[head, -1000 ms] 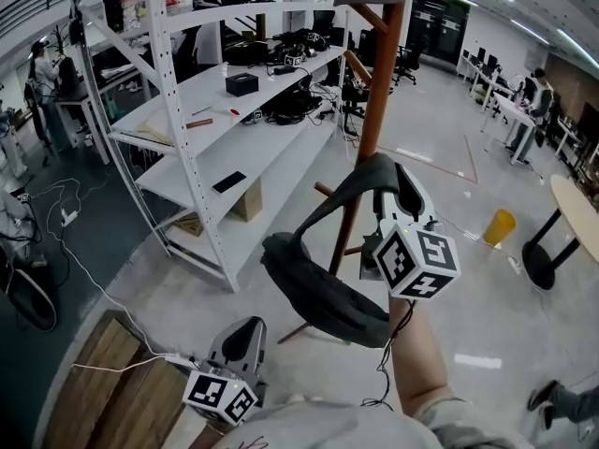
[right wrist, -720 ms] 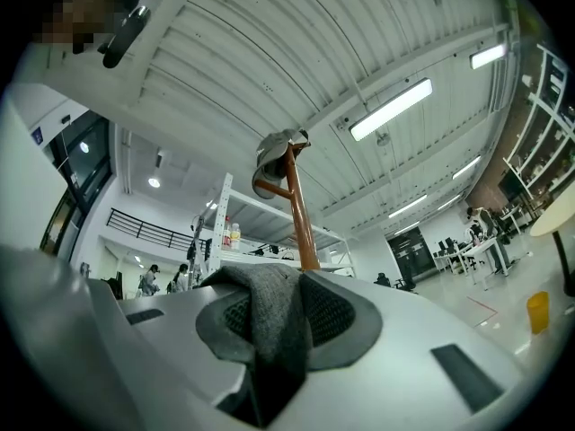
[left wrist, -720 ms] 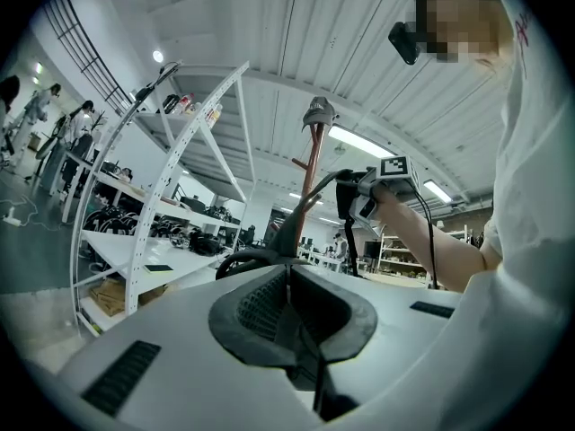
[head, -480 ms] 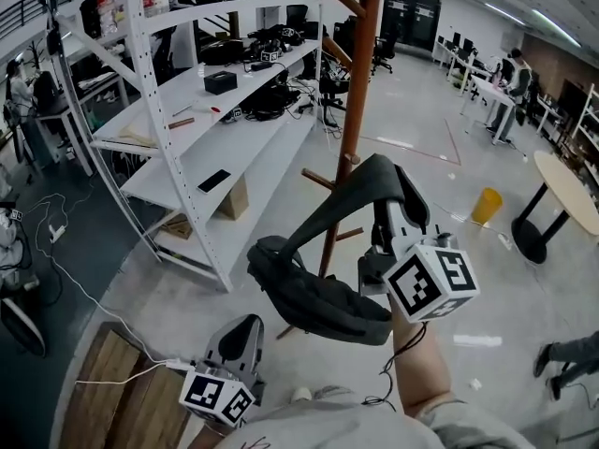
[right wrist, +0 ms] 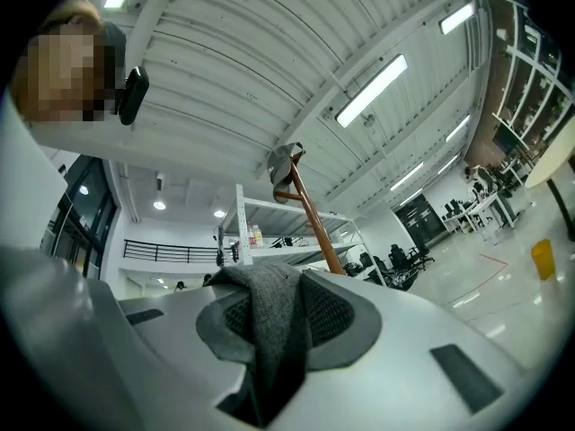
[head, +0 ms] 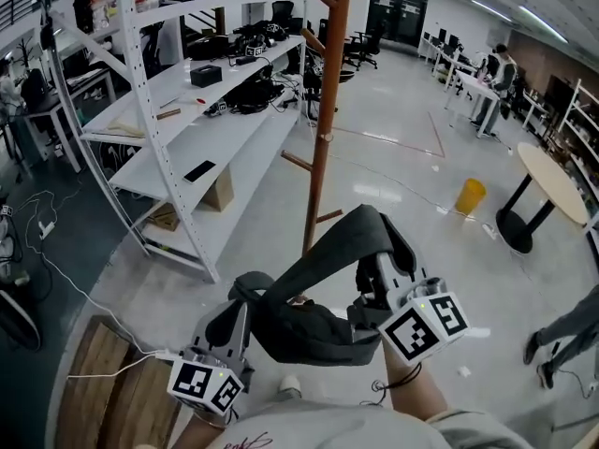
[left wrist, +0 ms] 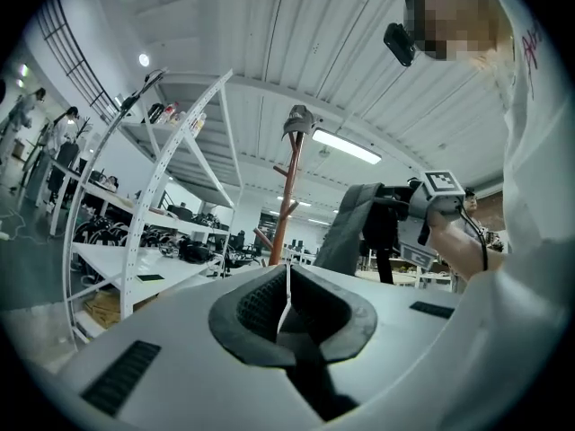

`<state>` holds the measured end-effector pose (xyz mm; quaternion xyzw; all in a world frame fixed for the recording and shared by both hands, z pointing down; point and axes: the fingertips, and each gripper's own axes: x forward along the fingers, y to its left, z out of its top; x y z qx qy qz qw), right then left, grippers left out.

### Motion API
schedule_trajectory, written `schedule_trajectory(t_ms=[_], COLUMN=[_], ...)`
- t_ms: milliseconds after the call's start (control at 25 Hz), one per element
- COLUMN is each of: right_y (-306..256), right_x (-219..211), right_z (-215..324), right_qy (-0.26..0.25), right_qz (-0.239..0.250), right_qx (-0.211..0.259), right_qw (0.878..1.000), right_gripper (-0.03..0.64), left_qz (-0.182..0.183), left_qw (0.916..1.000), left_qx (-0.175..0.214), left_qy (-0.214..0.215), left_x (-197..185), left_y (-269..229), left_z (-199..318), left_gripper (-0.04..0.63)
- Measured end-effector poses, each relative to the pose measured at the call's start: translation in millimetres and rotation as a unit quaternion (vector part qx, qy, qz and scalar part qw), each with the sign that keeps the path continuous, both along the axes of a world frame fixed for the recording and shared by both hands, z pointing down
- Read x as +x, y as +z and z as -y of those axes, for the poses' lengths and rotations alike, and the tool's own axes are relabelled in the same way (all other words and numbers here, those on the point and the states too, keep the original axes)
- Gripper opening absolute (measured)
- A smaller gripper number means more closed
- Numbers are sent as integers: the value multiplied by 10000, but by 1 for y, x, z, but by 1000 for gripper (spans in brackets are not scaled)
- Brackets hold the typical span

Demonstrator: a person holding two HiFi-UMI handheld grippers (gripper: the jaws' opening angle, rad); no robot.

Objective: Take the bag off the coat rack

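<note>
The bag (head: 314, 330) hung in the air in front of the person, well apart from the coat rack (head: 323, 129), which stood behind it on the floor beside a white shelf unit (head: 178, 110). None of the rack's pegs carried it, so by the look of things the lifting-off was done and only the carrying away remained.

The right tool (head: 379, 283) was clamped on the strap (head: 323, 260). In the right gripper view the grey webbing ran down between the pads and filled the gap, so the jaws stood a little apart on the cloth. The strap looped over the tip of that tool and ran down to the body of the bag, which sagged below and to the left, just beside the left tool (head: 234, 321). The left tool's jaws were together with nothing between them. Whether its tip touched the bag could not be told from the head view.

The bag looked soft and limp: dark cloth that slumped under its own weight, likely light, and not fragile. Hung from one point it would probably swing and twist. The strap seemed the right place to hold, being flat, rough webbing that pads bite well. The body was too floppy and wide to pinch, and would be better propped from below with the free tool
</note>
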<state>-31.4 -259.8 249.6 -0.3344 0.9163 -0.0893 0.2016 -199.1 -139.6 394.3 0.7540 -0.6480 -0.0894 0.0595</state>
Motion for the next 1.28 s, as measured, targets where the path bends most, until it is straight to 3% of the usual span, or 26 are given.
schedule_trajectory(t_ms=[240,600,880,1280], right_y=[25,62,83,102], right_x=[26,69,88,101], right_z=[-53,-115,-145,-157], right_qy=[-256,-244,-244,-84], right_qz=[-194,-423,-595,-738], right_qx=[-206,-352,-434,-472], right_qw=[9993,9982,9970,9961], right_gripper=[87,87,86,84], left_qz=[80,44,105,207], left_qw=[9993,9994,9998,9996], left_qx=[18,-49,116,197], left_qy=[-364,-349,-145,81], left_x=[18,76,105,112], left_y=[-4,-1,-13,-22], left_z=[-42,-108,-122,-125], left_gripper=[28,28,28,28])
